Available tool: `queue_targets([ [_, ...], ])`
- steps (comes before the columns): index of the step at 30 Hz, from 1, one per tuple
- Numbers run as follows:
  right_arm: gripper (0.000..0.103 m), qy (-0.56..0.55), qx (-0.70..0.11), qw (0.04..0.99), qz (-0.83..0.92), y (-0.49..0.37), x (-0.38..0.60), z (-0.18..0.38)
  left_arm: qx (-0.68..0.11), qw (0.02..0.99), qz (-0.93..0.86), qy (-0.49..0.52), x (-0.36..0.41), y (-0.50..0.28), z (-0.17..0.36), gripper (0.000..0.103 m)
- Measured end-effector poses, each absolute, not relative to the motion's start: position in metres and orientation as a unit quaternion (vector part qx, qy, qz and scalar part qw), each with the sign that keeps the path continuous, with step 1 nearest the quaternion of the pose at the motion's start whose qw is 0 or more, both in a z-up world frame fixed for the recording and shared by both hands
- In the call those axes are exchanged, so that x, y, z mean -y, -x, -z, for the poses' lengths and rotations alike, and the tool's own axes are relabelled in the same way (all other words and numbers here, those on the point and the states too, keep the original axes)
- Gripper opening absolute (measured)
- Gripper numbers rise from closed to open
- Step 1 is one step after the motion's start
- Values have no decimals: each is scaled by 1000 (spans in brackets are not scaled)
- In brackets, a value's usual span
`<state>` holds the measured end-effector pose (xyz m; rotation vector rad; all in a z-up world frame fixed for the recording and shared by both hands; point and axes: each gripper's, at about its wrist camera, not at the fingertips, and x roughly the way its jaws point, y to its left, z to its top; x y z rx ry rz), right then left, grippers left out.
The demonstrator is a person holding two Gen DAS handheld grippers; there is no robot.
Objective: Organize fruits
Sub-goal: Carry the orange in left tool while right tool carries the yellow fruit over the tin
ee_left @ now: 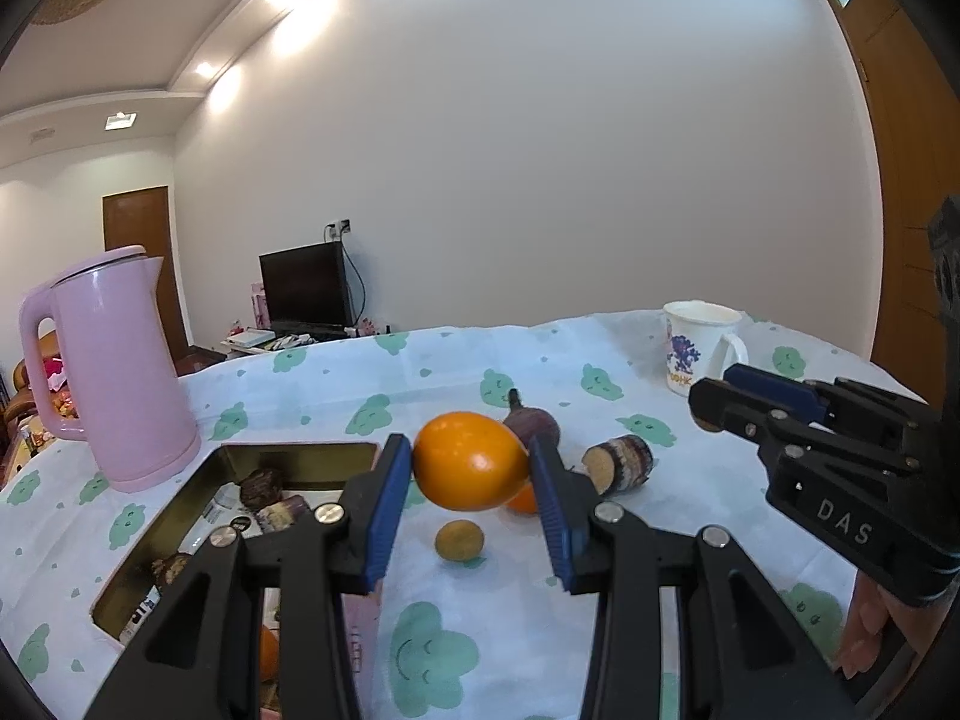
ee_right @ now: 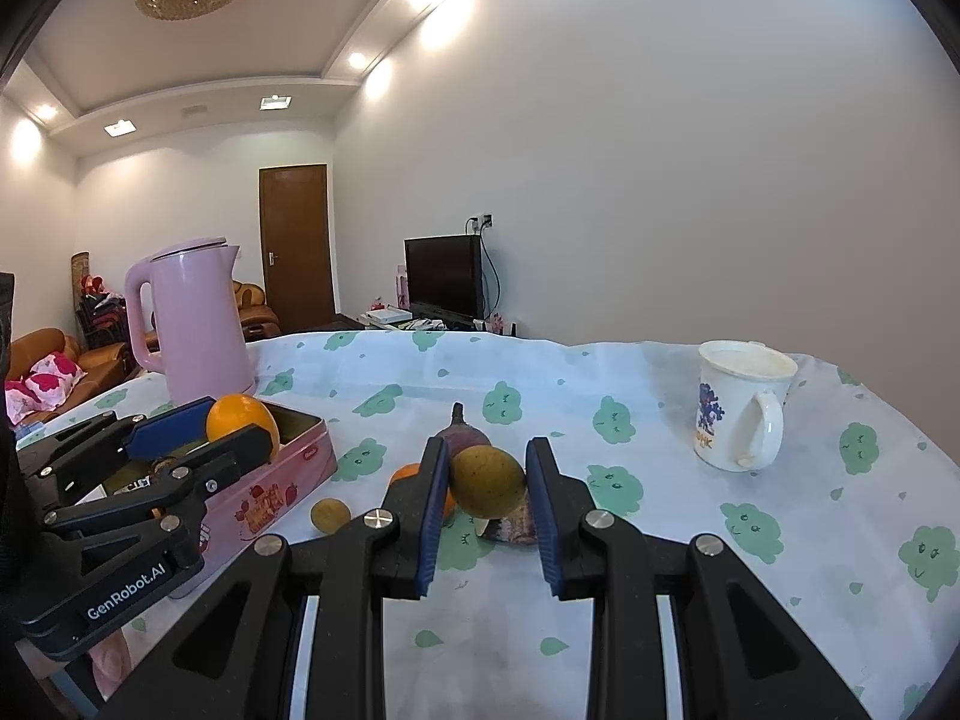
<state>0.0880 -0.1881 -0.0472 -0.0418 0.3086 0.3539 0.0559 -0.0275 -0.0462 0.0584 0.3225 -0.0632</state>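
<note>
My left gripper (ee_left: 471, 471) is shut on a large orange (ee_left: 468, 461) and holds it above the cloth, just right of the open tin box (ee_left: 180, 516); it also shows in the right wrist view (ee_right: 243, 420) over the box (ee_right: 282, 480). My right gripper (ee_right: 487, 483) is shut on a yellow-brown round fruit (ee_right: 487, 481), held above the table. On the cloth lie a small brownish fruit (ee_left: 459, 540), a small orange (ee_left: 523, 501), a purple fruit with a stem (ee_left: 531, 423) and a cut sugarcane piece (ee_left: 618, 463). Sugarcane pieces (ee_left: 273, 498) lie in the box.
A pink kettle (ee_left: 114, 372) stands behind the box at the left. A white printed mug (ee_right: 738, 405) stands at the right back. The table carries a white cloth with green clouds (ee_right: 660, 570). A TV and door are far behind.
</note>
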Motion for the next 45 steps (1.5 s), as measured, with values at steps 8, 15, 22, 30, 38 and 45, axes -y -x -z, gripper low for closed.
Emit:
queue_targets([
  [8, 28, 26, -158, 969, -185, -88, 174, 48, -172, 985, 20, -22, 9, -58, 47, 42],
  [15, 28, 33, -163, 966, -198, -91, 158, 50, -181, 983, 5, -21, -5, -59, 50, 42],
  [22, 28, 36, -169, 962, -211, -93, 143, 52, -184, 983, -10, -20, -18, -61, 50, 42],
  [30, 28, 46, -174, 957, -226, -96, 121, 54, -191, 981, -25, -16, -35, -63, 51, 42],
  [38, 28, 55, -176, 952, -243, -99, 98, 53, -205, 978, -45, -5, -61, -64, 54, 42],
  [45, 28, 62, -175, 948, -259, -100, 81, 50, -211, 976, -55, 0, -74, -65, 55, 42],
])
